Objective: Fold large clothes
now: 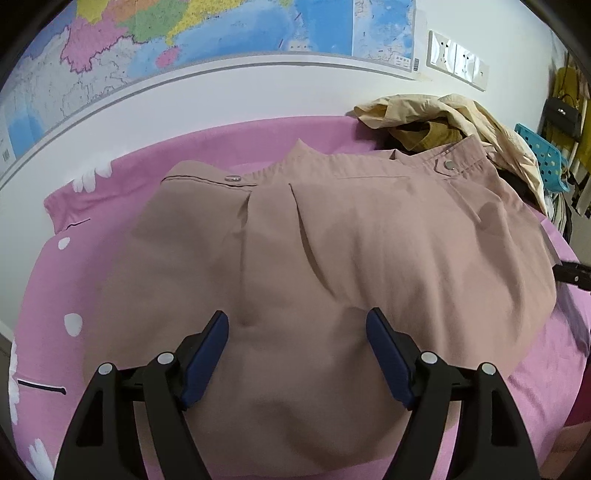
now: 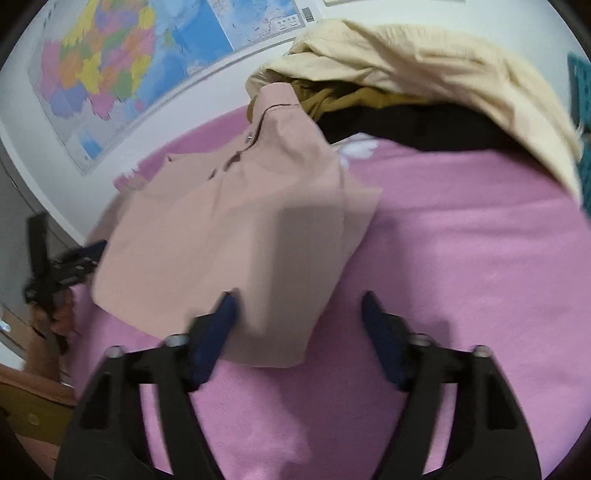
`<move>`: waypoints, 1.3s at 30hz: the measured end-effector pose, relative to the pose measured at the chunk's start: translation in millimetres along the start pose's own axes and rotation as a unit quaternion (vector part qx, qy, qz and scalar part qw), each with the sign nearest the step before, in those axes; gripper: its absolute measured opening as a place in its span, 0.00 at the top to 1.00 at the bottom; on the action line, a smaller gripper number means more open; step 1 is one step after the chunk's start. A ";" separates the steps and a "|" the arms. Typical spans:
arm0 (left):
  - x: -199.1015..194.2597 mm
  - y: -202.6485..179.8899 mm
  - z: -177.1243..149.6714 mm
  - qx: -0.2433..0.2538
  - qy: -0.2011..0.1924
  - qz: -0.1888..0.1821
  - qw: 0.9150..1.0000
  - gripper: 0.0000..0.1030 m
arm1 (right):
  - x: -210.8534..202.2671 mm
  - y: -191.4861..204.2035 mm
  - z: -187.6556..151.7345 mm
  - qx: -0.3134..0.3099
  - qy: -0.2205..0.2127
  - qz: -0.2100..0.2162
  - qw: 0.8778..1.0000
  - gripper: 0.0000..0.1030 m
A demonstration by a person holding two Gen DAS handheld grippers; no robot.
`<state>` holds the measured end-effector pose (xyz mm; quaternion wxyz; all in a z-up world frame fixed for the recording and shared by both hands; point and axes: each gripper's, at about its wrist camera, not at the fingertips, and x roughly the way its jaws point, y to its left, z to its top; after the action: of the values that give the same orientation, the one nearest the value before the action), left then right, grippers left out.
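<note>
Even indoor light, fisheye-warped dark edges; right wrist view motion-blurred.

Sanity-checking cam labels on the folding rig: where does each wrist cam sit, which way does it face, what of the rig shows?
Left wrist: on the left gripper, angled down at the dusty-pink garment on the pink bedsheet; both blue pads show, apart.
Right wrist: on the right gripper, angled down at the garment's corner; blurred; jaws apart; a hand at left.
Shared: garment, sheet, wall map, beige clothes pile.
</note>
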<state>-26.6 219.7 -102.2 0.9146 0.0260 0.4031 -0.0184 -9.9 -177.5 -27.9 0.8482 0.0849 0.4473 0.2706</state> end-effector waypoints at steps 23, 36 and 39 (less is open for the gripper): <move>-39.8 47.2 -17.7 -0.065 -0.053 0.034 0.996 0.24 | -16.4 87.9 39.8 -0.137 -0.085 -0.036 0.986 0.42; -19.2 72.2 -29.7 -0.112 -0.012 0.029 0.993 0.24 | 74.9 83.9 54.7 -0.119 -0.004 -0.047 0.992 0.55; -23.5 69.0 -29.2 -0.104 -0.016 0.040 0.994 0.24 | 59.2 93.1 54.8 -0.125 -0.023 -0.037 0.991 0.52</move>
<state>-60.2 290.7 -102.3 0.9186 -0.0537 0.3869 0.0600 25.4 -62.4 -2.1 0.8718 -0.0323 0.3929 0.2908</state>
